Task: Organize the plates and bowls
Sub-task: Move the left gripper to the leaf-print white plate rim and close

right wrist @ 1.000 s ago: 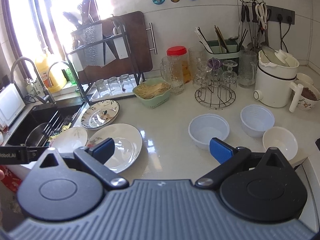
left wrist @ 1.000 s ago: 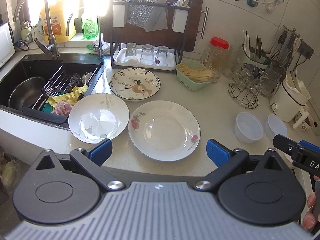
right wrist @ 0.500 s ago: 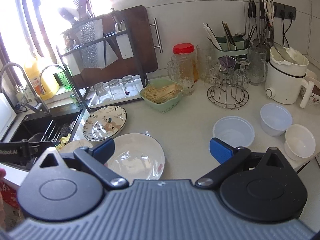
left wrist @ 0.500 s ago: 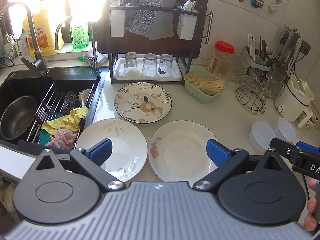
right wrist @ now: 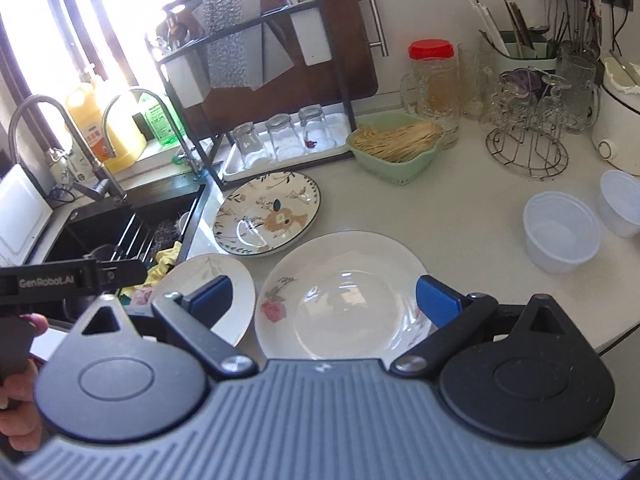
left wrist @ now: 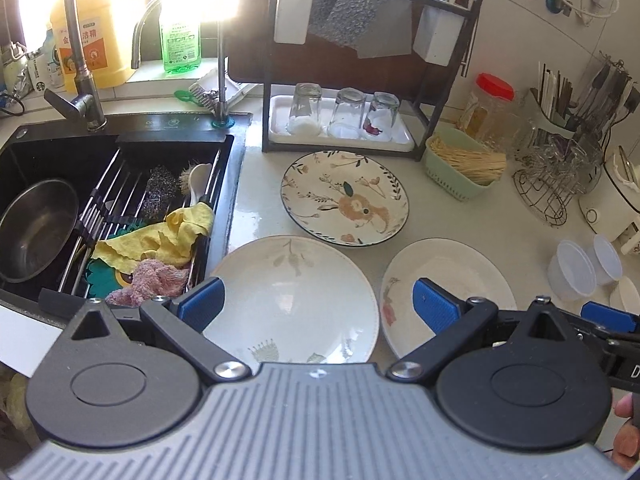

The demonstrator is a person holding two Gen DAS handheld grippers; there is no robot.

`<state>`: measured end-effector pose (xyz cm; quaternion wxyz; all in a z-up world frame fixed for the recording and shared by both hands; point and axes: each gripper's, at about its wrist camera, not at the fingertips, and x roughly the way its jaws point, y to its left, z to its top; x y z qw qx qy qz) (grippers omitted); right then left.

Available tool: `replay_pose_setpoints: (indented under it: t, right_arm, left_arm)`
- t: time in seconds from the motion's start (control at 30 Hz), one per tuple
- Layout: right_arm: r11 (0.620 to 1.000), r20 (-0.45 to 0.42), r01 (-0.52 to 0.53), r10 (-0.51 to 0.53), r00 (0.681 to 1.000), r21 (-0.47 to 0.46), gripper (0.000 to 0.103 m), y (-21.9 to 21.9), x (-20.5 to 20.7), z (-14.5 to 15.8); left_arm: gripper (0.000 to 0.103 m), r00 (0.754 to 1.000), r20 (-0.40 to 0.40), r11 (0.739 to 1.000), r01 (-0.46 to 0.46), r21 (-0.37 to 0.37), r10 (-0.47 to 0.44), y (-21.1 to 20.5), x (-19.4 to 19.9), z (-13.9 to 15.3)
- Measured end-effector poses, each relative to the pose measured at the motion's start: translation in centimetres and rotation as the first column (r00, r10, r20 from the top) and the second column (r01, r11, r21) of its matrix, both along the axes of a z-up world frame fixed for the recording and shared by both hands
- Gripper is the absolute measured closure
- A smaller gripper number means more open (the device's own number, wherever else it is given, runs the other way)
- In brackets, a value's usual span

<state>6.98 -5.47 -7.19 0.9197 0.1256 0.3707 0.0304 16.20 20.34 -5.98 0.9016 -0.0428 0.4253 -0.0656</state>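
White rose-printed plate (right wrist: 344,300), floral dark-rimmed plate (left wrist: 345,197), yellow cloth (left wrist: 160,240), green basket (right wrist: 394,162)

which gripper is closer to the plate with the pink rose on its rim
Right. The right gripper sits over the rose plate; the left gripper is over the neighbouring white plate nearer the sink.

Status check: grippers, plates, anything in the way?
Left gripper open, above leaf plate. Right gripper open, above rose plate. Flowered plate behind. Nothing stacked; path clear.
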Motion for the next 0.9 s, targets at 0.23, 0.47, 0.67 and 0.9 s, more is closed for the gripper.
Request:
replay_pose_setpoints:
  t: [0.23,0.47,0.67,0.9]
  right_arm:
    - [0.999,-0.062,-0.030,0.031,0.998,0.017,0.004,4.4,2.3,-2.8]
    - [0.998,-0.151,-0.058,0.060,0.987,0.015,0.024,7.8,5.1,-5.1]
    - [1.000,-0.205,-0.002,0.001,0.979,-0.005,0.028,8.6,6.1,-6.2]
    - [0.994,-0.279,-0.013,0.043,0.959,0.110,0.053,9.6,6.7,-7.6]
  left_arm:
    - [0.001,0.998,-0.057,1.000,0.018,0.024,-0.016,4.4,3.0,-3.5]
    - [0.001,0.987,-0.117,0.993,0.111,-0.038,-0.115,6.8,6.0,-6.2]
    - [0.002,0.972,-0.197,0.992,0.125,-0.026,-0.128,7.7,8.6,-8.7]
    - [0.016,0.953,-0.273,0.991,0.134,0.008,-0.127,8.4,10.3,-11.1]
